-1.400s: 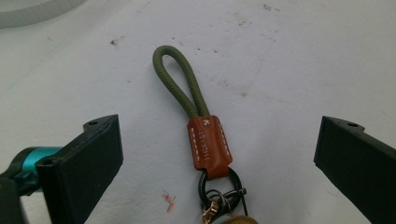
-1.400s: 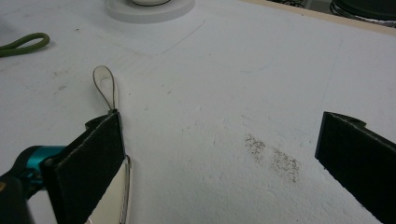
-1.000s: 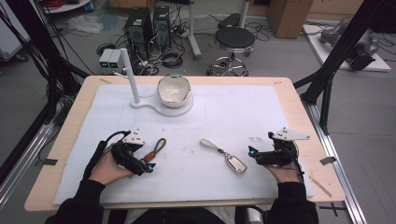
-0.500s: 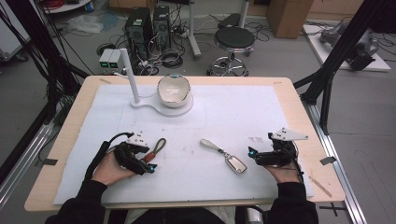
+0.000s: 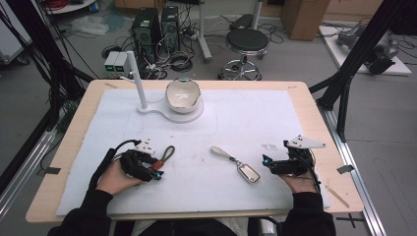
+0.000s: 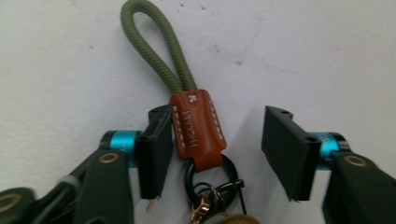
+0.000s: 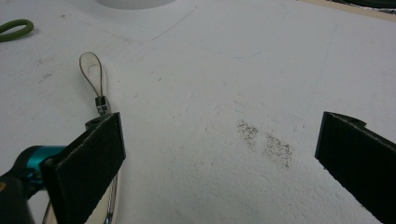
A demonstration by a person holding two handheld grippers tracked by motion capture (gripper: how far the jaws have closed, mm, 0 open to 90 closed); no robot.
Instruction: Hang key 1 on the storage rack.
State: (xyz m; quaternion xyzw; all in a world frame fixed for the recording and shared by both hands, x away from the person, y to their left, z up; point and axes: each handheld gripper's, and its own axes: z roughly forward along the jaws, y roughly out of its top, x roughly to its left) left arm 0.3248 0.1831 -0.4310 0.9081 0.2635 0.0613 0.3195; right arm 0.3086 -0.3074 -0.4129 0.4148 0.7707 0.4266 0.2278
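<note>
A keychain with a green rope loop (image 6: 154,46) and a brown leather tag (image 6: 197,128) lies on the white mat (image 5: 231,123). My left gripper (image 6: 219,154) straddles the tag. Its jaws have just been closing: the left pad (image 6: 154,154) is at the tag's edge, while the right pad (image 6: 289,154) stands clear of it. From above, the left gripper (image 5: 156,172) lies at the front left with the green rope loop (image 5: 168,153) poking out. My right gripper (image 5: 265,164) rests open at the front right. A silver key fob (image 5: 248,173) with a strap (image 7: 93,74) lies by its left jaw.
A shiny bowl (image 5: 183,94) sits on a white base (image 5: 169,114) with an upright post (image 5: 136,78) at the back of the table. Past the far edge stand a stool (image 5: 247,42) and computer cases (image 5: 156,29). Black frame legs (image 5: 344,93) flank the table.
The left gripper's jaws look narrower around the keychain tag. Both hands and both key items have kept their places.
</note>
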